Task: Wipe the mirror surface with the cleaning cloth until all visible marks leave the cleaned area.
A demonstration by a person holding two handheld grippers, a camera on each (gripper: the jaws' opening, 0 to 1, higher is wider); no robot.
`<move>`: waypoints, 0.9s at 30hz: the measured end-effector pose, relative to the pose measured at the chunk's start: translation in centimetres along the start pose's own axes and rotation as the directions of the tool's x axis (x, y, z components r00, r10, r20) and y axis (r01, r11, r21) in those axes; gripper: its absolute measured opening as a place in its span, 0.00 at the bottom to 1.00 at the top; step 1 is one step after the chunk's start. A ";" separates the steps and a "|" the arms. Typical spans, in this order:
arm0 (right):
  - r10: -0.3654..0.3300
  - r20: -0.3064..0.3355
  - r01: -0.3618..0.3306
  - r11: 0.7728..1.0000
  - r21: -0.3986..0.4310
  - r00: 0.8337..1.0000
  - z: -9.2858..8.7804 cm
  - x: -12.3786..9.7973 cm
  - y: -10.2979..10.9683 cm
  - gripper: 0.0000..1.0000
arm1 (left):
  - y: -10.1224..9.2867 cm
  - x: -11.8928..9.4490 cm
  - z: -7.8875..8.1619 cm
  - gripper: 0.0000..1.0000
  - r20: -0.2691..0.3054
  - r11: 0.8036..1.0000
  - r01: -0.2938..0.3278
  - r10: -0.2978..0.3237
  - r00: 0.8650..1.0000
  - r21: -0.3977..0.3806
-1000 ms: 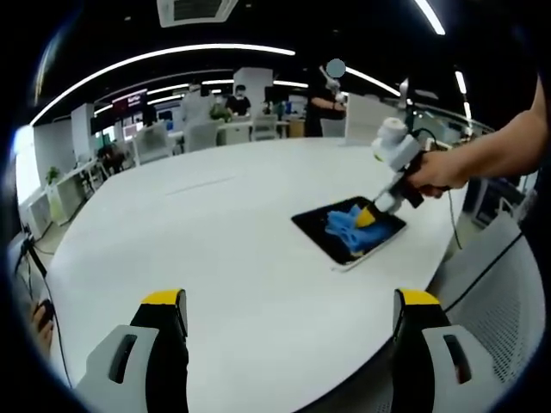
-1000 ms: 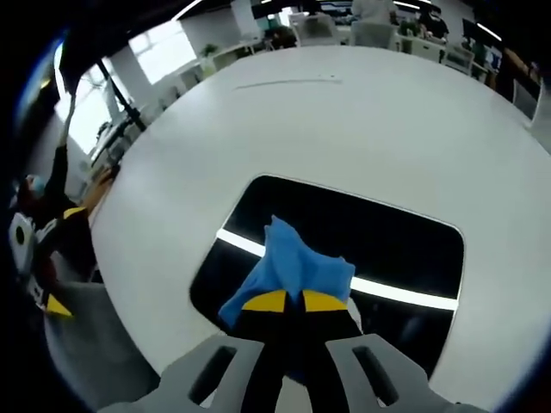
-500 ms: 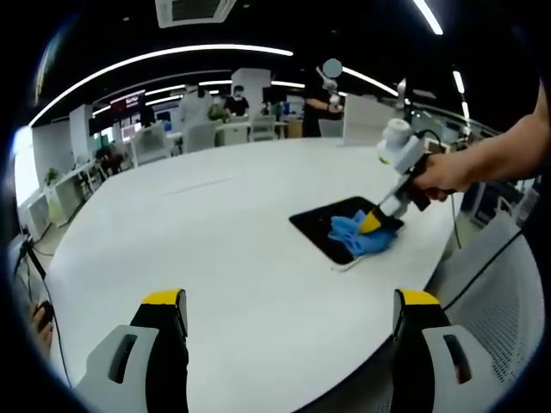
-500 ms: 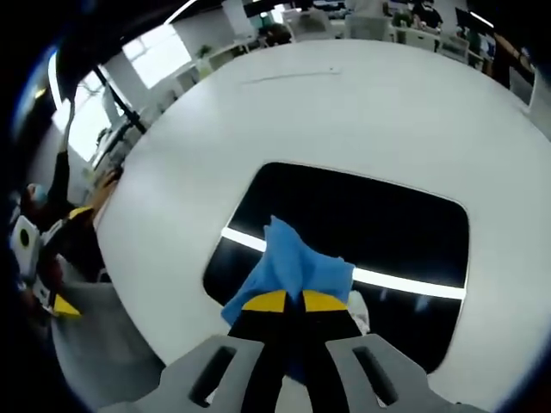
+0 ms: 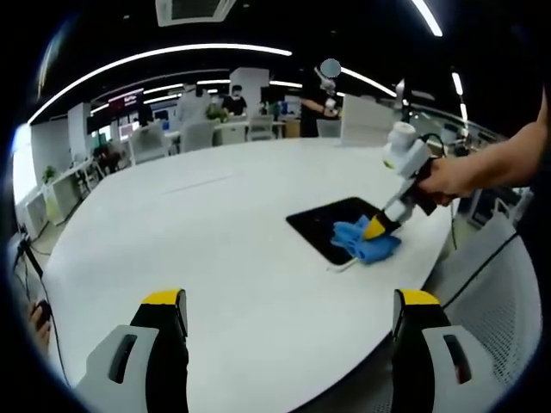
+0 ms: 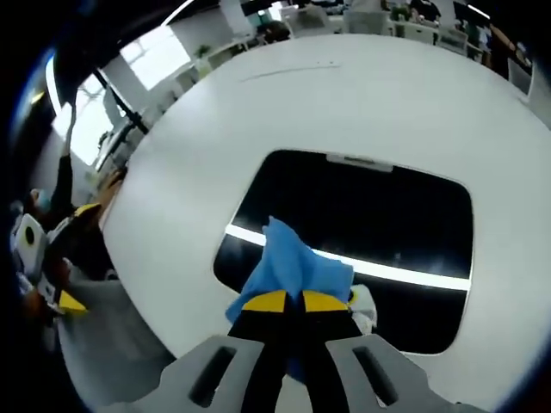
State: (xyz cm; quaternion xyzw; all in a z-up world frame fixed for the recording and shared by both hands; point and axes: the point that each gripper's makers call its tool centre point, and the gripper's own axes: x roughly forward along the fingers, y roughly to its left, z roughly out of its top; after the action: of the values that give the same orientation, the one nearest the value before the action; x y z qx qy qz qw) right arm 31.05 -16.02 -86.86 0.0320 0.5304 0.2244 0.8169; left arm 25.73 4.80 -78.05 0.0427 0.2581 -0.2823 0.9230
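Blue cloth [image 6: 297,271]: soft, crumpled, pinched in the right claw [image 6: 288,301] and pressed on the mirror [image 6: 379,228], a dark glossy rounded rectangle laid flat on the white round bench [image 6: 344,103]. Left claw [image 5: 288,301]: spread wide, held at 7 o'clock from the mirror.

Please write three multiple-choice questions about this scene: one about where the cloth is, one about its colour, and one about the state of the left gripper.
1. Where is the cloth?
A. On the near edge of the mirror
B. On the floor
C. On a chair

2. What colour is the cloth?
A. Red
B. Blue
C. White

3. How is the left gripper?
A. Shut on the cloth
B. Pressed on the mirror
C. Open and holding nothing

Answers:
1 A, the cloth lies over the mirror's near edge, on the table.
2 B, it looks blue in both views.
3 C, its jaws stand wide apart above the table, while the right gripper grips the cloth.
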 end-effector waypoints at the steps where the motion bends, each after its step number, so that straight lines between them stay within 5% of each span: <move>1: -0.001 0.006 0.001 1.000 -0.013 1.000 -0.2 0.0 0.1 0.00 | 0.0 0.0 0.0 1.00 -0.001 1.000 0.003 -0.003 1.000 -0.007; 27: 0.035 0.010 -0.034 0.997 -0.065 0.999 -0.7 -0.2 0.5 0.00 | 0.1 -0.1 0.0 0.99 -0.007 1.000 -0.012 0.012 1.000 0.001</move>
State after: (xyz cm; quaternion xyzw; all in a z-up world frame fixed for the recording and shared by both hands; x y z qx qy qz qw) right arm 30.16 -15.78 -86.86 0.0158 0.5176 0.2553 0.8165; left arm 25.70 4.99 -78.01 0.0457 0.2607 -0.2769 0.9237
